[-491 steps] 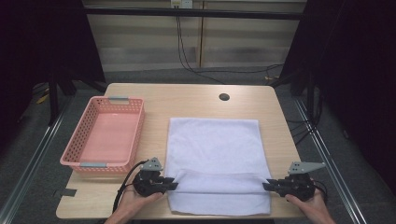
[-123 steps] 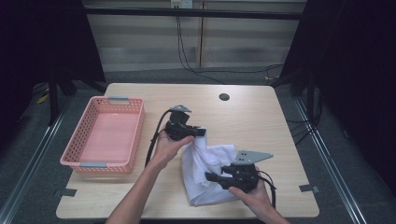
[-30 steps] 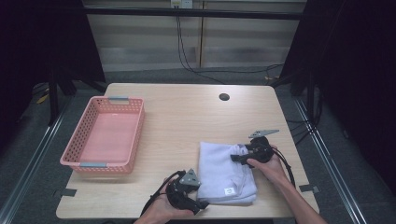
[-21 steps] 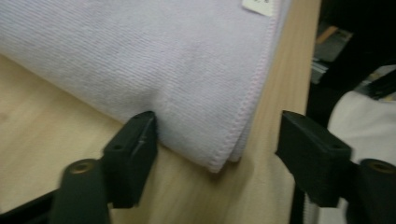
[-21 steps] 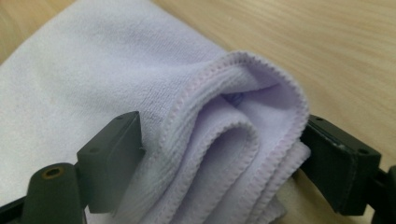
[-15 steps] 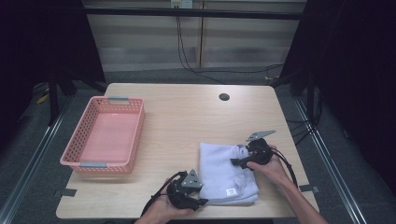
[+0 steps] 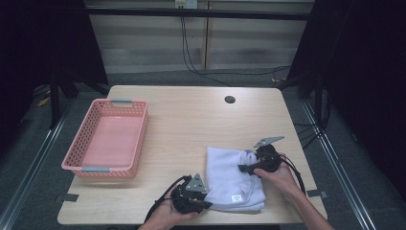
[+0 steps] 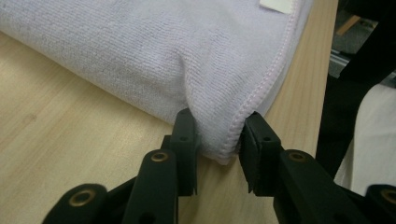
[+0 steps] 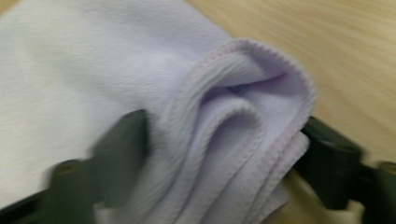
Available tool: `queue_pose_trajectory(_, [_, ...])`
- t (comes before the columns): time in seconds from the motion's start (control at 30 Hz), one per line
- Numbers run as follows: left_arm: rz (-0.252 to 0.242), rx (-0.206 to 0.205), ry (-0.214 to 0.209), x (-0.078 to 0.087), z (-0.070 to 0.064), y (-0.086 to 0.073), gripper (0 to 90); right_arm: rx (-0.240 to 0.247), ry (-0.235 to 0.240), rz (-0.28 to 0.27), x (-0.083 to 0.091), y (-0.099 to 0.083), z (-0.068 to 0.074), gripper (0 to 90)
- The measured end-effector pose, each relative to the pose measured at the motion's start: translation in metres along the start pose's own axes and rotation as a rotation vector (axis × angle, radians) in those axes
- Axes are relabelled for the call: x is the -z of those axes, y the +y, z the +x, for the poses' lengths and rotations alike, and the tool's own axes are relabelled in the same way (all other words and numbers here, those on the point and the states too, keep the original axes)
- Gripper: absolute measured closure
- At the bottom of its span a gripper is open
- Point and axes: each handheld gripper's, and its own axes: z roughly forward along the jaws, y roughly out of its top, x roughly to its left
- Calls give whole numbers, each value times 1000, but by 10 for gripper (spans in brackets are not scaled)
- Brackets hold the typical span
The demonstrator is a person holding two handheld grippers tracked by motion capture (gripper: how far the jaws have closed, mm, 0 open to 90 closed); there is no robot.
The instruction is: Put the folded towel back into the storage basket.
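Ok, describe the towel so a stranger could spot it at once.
Start at the wooden table, then look to its near right part, away from the pink basket on the left. The towel lies there folded: pale lilac cloth with a small white label, the only soft thing.

a light wooden table (image 7: 191, 124) carries a folded white towel (image 7: 230, 179) and pink basket (image 7: 107, 141).

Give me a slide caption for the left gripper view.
Left gripper fingers pinching the stitched corner of a folded lavender towel on the wooden table.
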Motion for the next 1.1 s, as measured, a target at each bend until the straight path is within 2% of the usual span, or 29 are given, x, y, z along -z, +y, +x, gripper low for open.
queue_pose_trajectory(0.03, [0,7,0,0,0,0,707,5,46,-5,1,-1,1,457])
queue_pose_trajectory(0.13, [-9,13,-21,0,3,0,712,-14,85,-9,2,-2,1,569])
queue_pose_trajectory(0.17, [-18,28,-55,0,8,0,713,-21,102,-8,2,-2,1,592])
queue_pose_trajectory(0.27, [-20,41,-59,3,9,1,726,-27,121,-16,2,-1,-1,640])
queue_pose_trajectory(0.3, [-38,49,-78,4,9,1,730,-31,123,-17,2,-1,-1,647])
queue_pose_trajectory(0.37, [-68,41,-74,9,9,3,737,-25,120,-24,4,3,-1,674])
queue_pose_trajectory(0.47, [-121,61,-73,21,12,6,743,-28,116,-30,3,10,0,682])
queue_pose_trajectory(0.57, [-151,67,-67,31,16,7,747,-20,120,-40,3,20,3,688])
queue_pose_trajectory(0.9, [-219,71,-57,50,21,13,748,-23,155,-111,10,42,3,690])
queue_pose_trajectory(1.1, [-240,70,-52,55,25,18,749,-34,173,-147,16,49,-1,690])
